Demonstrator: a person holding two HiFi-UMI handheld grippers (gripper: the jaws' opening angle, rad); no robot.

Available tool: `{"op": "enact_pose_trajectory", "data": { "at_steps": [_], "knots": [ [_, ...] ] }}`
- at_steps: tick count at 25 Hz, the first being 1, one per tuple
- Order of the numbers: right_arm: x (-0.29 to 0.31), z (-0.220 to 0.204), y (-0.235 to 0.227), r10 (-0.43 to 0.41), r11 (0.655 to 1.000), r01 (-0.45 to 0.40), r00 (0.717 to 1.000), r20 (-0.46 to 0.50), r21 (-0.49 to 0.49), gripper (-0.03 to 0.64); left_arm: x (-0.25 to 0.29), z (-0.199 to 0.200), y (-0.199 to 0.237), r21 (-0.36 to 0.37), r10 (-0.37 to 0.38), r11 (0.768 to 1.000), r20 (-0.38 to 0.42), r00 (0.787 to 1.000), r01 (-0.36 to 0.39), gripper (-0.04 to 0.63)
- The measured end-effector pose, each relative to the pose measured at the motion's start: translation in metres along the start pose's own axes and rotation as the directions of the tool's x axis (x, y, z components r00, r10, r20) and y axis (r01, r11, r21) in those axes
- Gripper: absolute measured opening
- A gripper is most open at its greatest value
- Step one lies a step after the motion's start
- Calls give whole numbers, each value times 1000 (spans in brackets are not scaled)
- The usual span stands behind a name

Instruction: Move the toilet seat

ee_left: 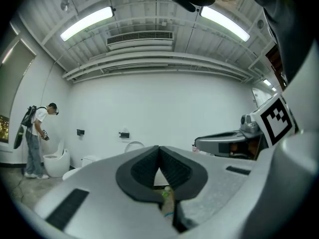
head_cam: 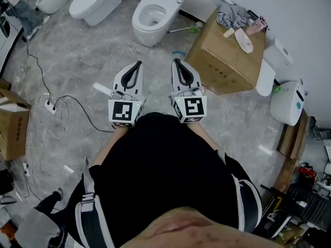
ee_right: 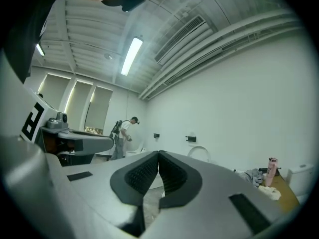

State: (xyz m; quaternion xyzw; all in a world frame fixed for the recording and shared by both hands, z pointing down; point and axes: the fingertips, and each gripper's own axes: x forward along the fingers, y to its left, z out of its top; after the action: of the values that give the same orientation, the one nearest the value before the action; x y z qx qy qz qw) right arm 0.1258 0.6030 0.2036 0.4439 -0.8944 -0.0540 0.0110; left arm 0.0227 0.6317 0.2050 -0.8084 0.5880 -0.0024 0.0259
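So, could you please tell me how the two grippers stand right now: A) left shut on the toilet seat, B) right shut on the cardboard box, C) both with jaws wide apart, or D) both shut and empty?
D: on the left gripper and the right gripper the jaws meet at their tips with nothing between them, short of the toilet.

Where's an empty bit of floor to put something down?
The grey marble floor lies bare between the open white toilet and the black cable, and again on the near side of the big brown cardboard box. The left edge, round the white power strip, is cluttered.
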Motion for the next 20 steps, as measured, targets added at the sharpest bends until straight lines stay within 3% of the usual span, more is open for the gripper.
{"op": "enact_pose_trajectory", "data": {
  "at_steps": [12, 20],
  "knots": [
    [28, -15, 3, 9, 1000, -8, 999, -40, 21, 25, 9, -17, 26, -27, 9, 1000, -15, 1000, -10, 8],
    [84, -18, -31, 41, 999, -41, 999, -12, 23, 25, 63, -18, 49, -21, 38, 999, -6, 999, -38, 8]
  ]
}}
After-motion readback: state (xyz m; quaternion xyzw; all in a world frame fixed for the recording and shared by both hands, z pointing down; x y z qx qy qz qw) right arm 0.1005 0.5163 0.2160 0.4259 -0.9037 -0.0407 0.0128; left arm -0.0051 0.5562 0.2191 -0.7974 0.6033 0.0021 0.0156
